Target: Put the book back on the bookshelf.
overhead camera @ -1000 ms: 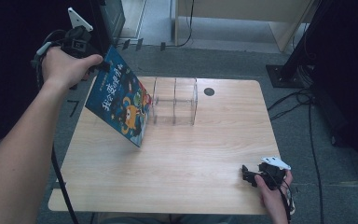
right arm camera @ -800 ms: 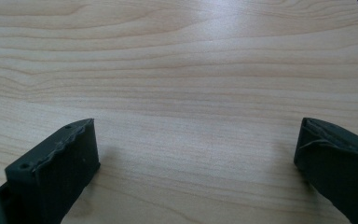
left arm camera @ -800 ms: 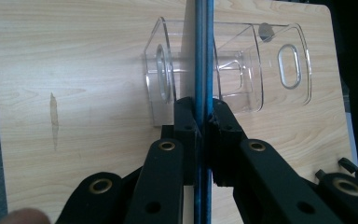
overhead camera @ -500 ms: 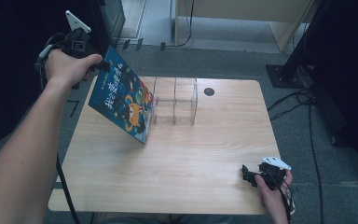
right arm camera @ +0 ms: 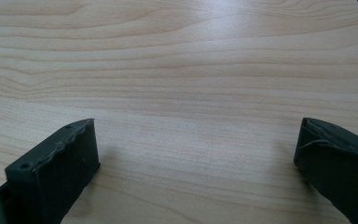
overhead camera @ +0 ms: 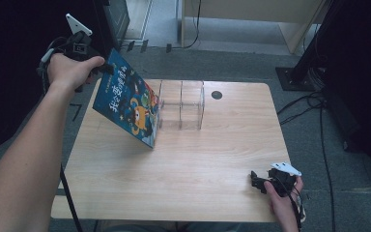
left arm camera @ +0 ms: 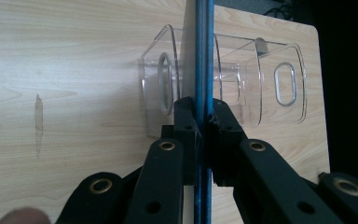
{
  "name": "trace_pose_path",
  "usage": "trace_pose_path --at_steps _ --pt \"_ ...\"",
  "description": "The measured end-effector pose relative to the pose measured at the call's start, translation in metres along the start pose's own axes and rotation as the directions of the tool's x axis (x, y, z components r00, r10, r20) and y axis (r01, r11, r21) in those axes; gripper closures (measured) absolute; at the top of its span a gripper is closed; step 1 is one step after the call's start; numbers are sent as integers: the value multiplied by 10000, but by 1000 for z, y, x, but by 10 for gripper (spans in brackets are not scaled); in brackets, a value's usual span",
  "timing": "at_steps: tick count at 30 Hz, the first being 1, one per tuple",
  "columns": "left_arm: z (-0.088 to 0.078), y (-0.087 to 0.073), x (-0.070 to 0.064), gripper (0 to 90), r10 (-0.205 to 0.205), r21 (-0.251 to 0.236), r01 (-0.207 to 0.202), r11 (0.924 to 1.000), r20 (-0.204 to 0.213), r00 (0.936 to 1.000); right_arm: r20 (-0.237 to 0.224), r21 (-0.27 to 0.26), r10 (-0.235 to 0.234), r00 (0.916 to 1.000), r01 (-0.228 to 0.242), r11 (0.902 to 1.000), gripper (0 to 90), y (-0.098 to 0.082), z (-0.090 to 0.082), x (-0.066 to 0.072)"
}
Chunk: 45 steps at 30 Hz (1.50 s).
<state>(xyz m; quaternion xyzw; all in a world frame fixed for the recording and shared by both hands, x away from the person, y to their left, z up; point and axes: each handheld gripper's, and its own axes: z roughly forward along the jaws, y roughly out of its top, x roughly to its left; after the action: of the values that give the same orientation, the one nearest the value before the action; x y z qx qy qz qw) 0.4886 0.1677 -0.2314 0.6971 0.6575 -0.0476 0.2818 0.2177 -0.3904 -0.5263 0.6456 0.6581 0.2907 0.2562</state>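
Overhead and jaw-level views: book held edge-on beside a clear rack

Overhead, the left gripper [overhead camera: 107, 69] is clamped on the upper corner of a thin blue picture book with a cartoon cover [overhead camera: 128, 104]; the book hangs tilted above the left part of the pale wooden table [overhead camera: 183, 183], its lower edge near the tabletop and just beside the clear acrylic rack with upright dividers [overhead camera: 181, 104]; whether book and rack touch cannot be told. Seen from the left gripper view, the 2 black jaws press on either side of the book's blue edge [left arm camera: 203, 56], which runs straight up between them; the rack [left arm camera: 242, 86] lies behind it, its dividers pierced by oval cut-outs. Near the table's front right corner, the right gripper [overhead camera: 257, 182] rests in the person's hand; its own view shows both jaws spread wide over bare wood [right arm camera: 191, 93], grasping nothing.
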Motion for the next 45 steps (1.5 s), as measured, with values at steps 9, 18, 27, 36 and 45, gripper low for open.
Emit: trace_pose_path --at_steps 9,18,27,36,45 --pt "6 2 -1 848 -168 54 168 9998 -50 9998 16 10 -39 10000 39 10000 0 0 0 0" --pt "13 6 -4 847 -254 35 255 9997 -89 9996 10 7 -13 10000 13 10000 0 0 0 0" --pt "20 11 -8 845 -291 138 294 9995 -193 9994 5 0 -8 10000 8 10000 0 0 0 0" --pt "20 16 -4 846 -552 -99 550 9984 -203 9983 -17 -6 22 10000 -22 10000 0 0 0 0" --pt "23 18 -4 842 -445 -155 444 9989 -55 9990 -3 -1 4 10000 -4 10000 0 0 0 0"
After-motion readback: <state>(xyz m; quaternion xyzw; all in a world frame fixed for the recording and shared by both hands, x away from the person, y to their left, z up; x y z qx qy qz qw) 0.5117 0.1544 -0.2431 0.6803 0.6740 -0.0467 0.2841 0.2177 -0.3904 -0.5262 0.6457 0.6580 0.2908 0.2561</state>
